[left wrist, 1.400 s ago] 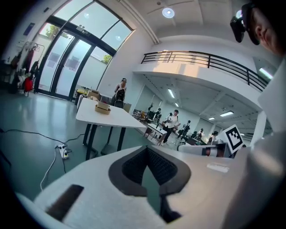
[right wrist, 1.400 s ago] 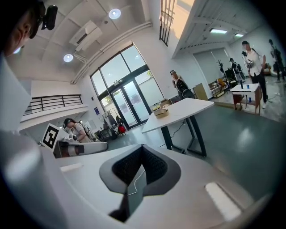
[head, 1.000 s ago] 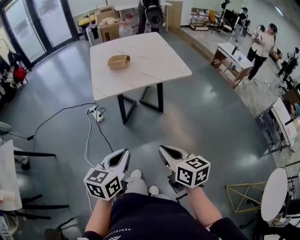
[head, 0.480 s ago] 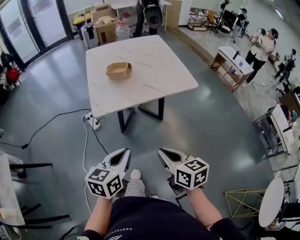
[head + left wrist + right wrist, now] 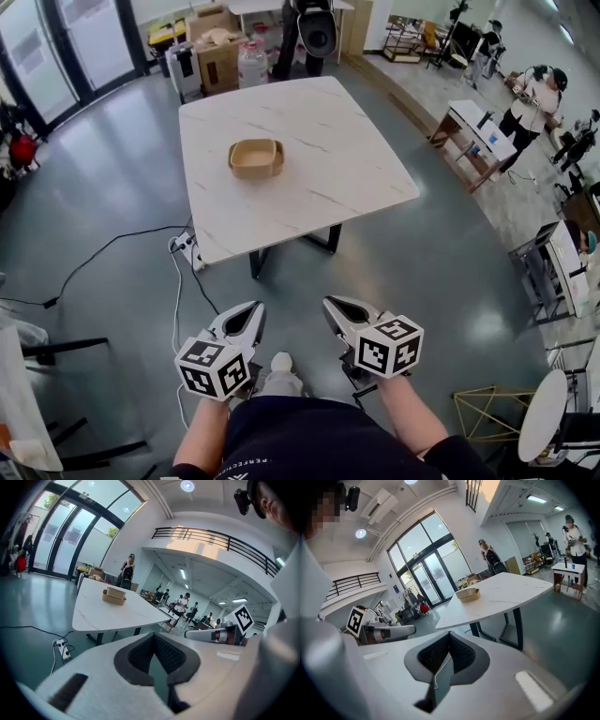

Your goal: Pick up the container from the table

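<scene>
Both hands are held low at the person's waist, side by side and apart. The left gripper [image 5: 246, 317] and right gripper [image 5: 339, 314] point forward and slightly down toward the counter [image 5: 328, 187]. On each, the fingers [image 5: 139, 657] are clenched tip to tip on nothing. The container [image 5: 256, 157] sits on the counter left of its middle, in from every edge and well apart from both grippers. Open floor [image 5: 422, 253] separates them from the counter's near edge. A power strip [image 5: 181, 245] lies near that edge's left end.
</scene>
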`<state>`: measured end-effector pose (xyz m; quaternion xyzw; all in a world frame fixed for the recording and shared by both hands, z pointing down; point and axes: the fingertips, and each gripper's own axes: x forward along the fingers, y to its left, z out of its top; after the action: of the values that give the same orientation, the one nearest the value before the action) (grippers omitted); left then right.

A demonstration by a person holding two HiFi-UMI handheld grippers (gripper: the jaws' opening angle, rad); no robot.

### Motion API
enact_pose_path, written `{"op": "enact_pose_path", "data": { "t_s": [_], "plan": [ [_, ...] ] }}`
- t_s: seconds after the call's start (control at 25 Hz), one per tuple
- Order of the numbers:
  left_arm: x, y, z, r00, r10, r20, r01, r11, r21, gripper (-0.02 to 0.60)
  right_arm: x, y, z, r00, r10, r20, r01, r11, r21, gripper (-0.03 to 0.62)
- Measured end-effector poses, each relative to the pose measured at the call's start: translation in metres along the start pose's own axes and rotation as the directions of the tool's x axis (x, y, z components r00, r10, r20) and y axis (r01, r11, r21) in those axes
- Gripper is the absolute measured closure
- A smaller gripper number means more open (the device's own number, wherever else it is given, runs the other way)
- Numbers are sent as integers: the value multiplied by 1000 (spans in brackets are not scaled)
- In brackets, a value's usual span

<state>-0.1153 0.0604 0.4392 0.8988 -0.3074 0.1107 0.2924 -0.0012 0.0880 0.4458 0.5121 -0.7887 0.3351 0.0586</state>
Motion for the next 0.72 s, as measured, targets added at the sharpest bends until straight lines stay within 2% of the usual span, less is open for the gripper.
{"op": "enact_pose_path", "data": {
  "t_s": [0.4,0.6,0.72],
  "plan": [
    [6,51,29,1000,-11,-7,11,1000,-7,588,55,23,32,1000,20,1,-19,999,-30,594],
    [20,56,36,1000,-26,8,26,999,-21,587,62,6,41,1000,1,-8,-2,1000,-21,594],
    [32,59,44,999,-26,22,26,999,-28,588,72,0,51,1000,21,-21,-22,999,-36,594]
  ]
}}
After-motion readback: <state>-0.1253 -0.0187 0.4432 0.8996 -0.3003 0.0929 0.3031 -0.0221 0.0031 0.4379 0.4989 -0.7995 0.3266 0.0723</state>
